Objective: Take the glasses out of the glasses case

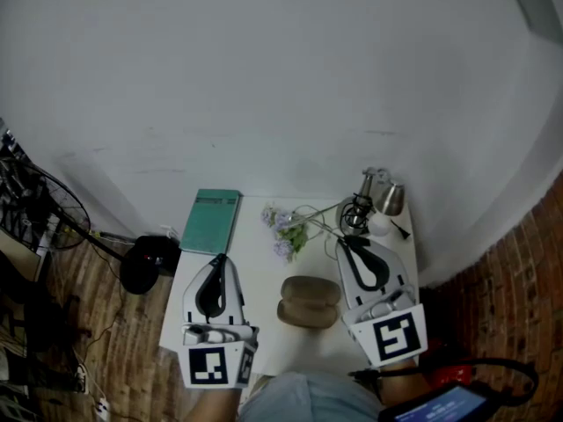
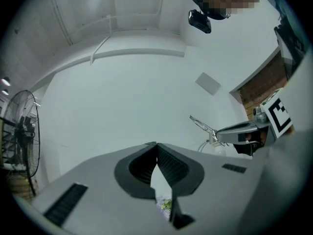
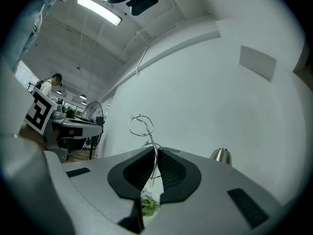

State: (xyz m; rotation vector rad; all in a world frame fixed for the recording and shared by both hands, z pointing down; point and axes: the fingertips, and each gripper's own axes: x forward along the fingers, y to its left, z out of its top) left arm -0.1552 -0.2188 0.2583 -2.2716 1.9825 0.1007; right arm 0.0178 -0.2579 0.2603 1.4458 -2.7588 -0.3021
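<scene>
Right claw [image 3: 155, 152] clamped on the glasses [image 3: 141, 126], held off the case [image 1: 310, 301].
A thin wire arm runs up between the pads, with the frame standing above and just ahead of the tips, its long axis roughly along the claw. The case sits on the worktop [image 1: 255, 236] between both claws, behind the right claw's tips and nearer the person; it looks open, in two brown halves, so the glasses appear to be already out. The left claw [image 2: 156, 147] is pressed together on nothing, just left of the case. From the head view the glasses blur into the flowers [image 1: 283, 231] and cup [image 1: 391, 199]; lenses cannot be made out.
</scene>
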